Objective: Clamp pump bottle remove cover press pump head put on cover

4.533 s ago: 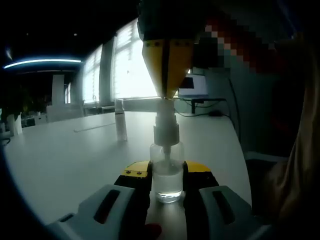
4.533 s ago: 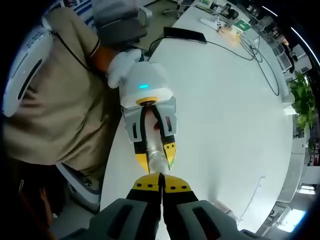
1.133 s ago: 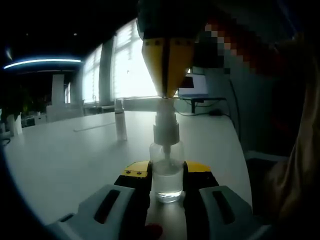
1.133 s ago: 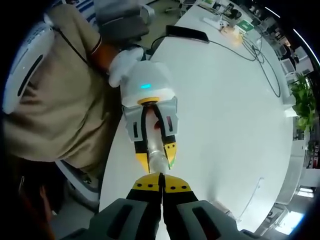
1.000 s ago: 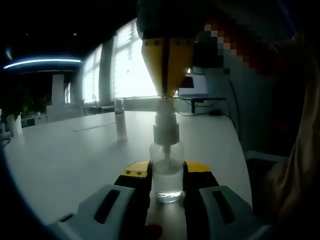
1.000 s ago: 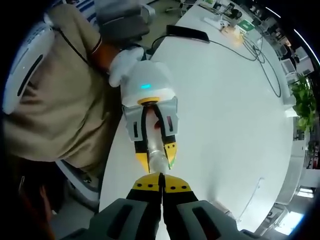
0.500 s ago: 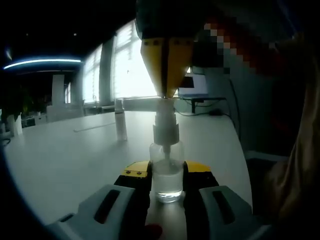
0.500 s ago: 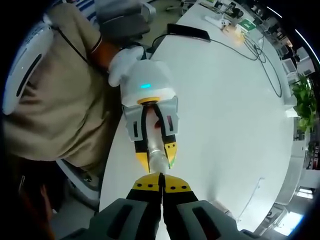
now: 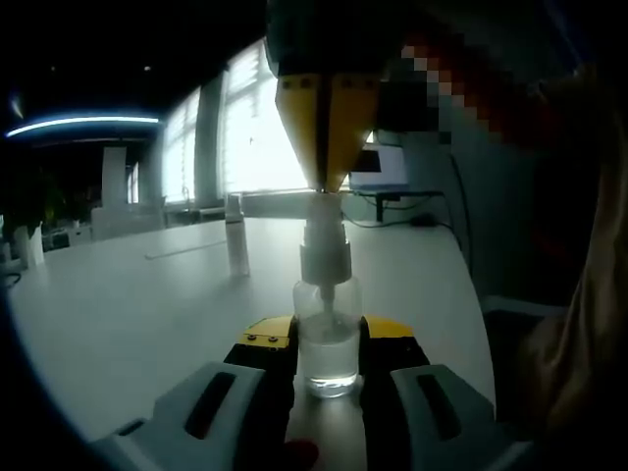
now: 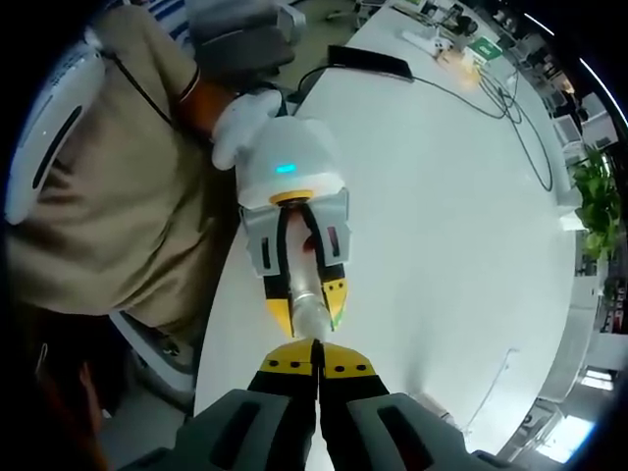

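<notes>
1. On the white table (image 9: 147, 294), near its edge, the pump bottle (image 9: 328, 339) stands upright, gripped at the body by the left claw (image 9: 329, 378).
2. Directly above the bottle, the right claw (image 9: 327, 167) points straight down, jaws pressed together, tip touching the pump head (image 9: 325, 235).
3. Bottle's long axis lines up with the right claw; judged next press goes straight down.
4. Cover (image 9: 235, 235) stands beyond the bottle, well apart.

no text, label, brand, number or sign is reading clearly anywhere; the clear pump bottle (image 9: 327, 343) is showing no label, and small items at the far end of the white table (image 10: 461, 226) are blurring too much.
</notes>
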